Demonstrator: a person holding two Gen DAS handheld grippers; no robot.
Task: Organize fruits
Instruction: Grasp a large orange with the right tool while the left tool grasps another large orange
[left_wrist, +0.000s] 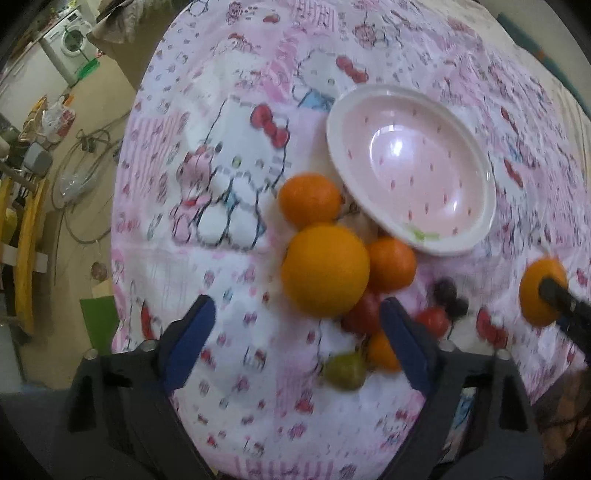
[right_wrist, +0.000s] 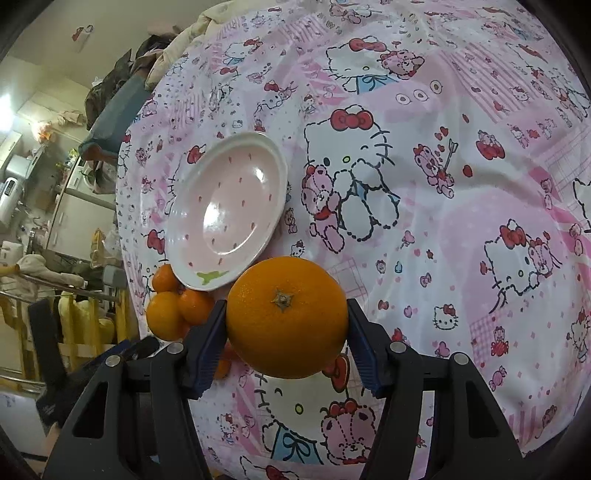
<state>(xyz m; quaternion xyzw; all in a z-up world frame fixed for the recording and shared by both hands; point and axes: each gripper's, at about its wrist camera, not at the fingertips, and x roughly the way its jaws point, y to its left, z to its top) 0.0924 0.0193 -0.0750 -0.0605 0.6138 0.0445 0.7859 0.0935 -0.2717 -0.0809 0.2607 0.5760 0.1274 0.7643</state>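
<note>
A pink plate (left_wrist: 410, 166) with a white rim lies empty on the cartoon-print cloth. Beside its near-left edge is a fruit pile: a large orange (left_wrist: 325, 269), two mandarins (left_wrist: 309, 199) (left_wrist: 391, 264), small red tomatoes (left_wrist: 432, 319), dark grapes (left_wrist: 448, 295) and a greenish fruit (left_wrist: 345, 371). My left gripper (left_wrist: 295, 310) hangs over the pile, open, the large orange just ahead of its blue pads. My right gripper (right_wrist: 286, 308) is shut on another large orange (right_wrist: 286, 317), held off the cloth near the plate (right_wrist: 225, 210). That orange (left_wrist: 541, 295) shows at the right edge of the left wrist view.
The round table's cloth (right_wrist: 443, 221) stretches bare to the right of the plate. The pile's mandarins (right_wrist: 195, 304) sit near the table's left edge. Beyond that edge the floor (left_wrist: 92, 206) carries cables, bags and a washing machine (left_wrist: 70, 44). Clothes are heaped at the far side (right_wrist: 122, 81).
</note>
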